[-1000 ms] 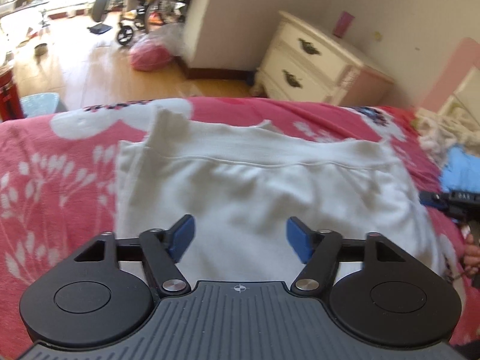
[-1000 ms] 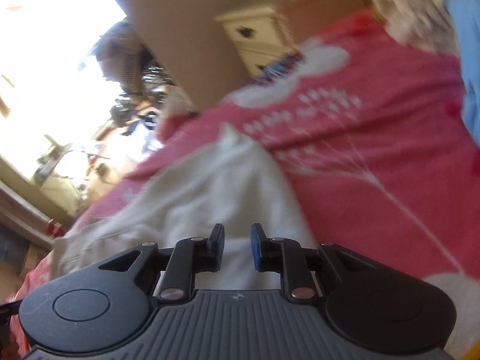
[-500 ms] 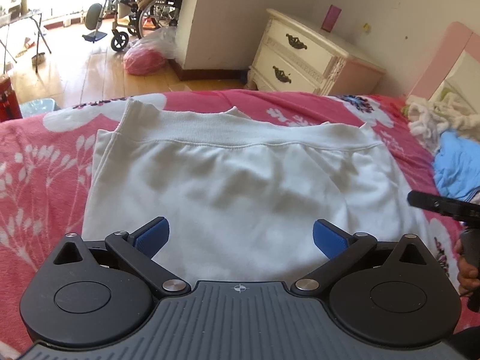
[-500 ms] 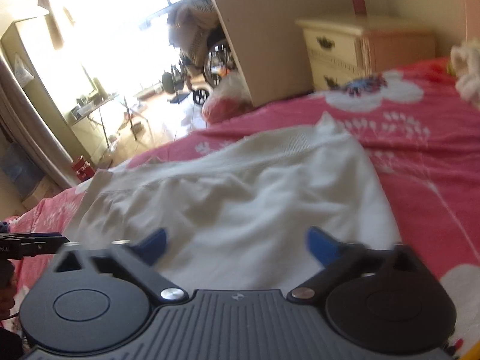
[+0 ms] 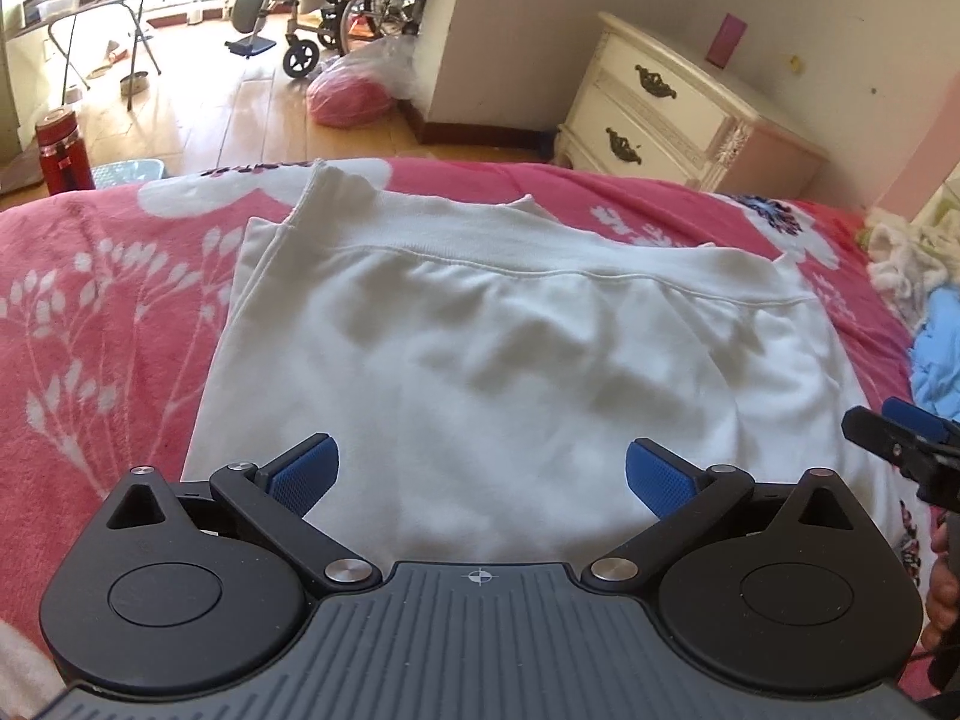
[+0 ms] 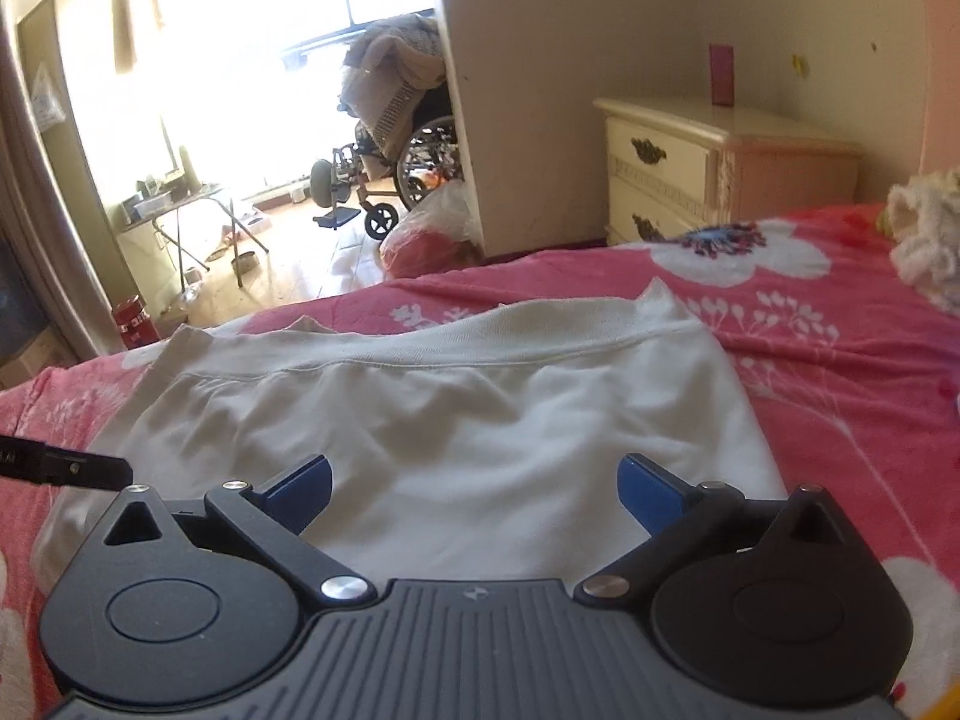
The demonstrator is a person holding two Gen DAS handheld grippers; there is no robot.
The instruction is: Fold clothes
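Note:
A white garment (image 5: 510, 354) lies folded flat on the pink flowered bedspread (image 5: 102, 312), its ribbed hem along the far edge. My left gripper (image 5: 480, 474) hovers over its near edge, open wide, with nothing between the blue pads. From the right wrist view the same white garment (image 6: 456, 420) spreads ahead, and my right gripper (image 6: 474, 489) stands open and empty above its near right part. The right gripper's finger (image 5: 900, 444) shows at the right edge of the left wrist view; the left gripper's finger (image 6: 66, 465) shows at the left edge of the right one.
A cream nightstand (image 5: 672, 114) stands beyond the bed by the wall. Loose clothes, white (image 5: 900, 258) and blue (image 5: 936, 360), lie piled at the bed's right side. On the wooden floor are a pink bag (image 5: 348, 99), a wheelchair (image 5: 336, 6) and a red flask (image 5: 60, 150).
Both grippers went from narrower to fully open and let the garment go. The raised far left corner dropped flat. The right gripper rolled back to level and drew back toward the near edge.

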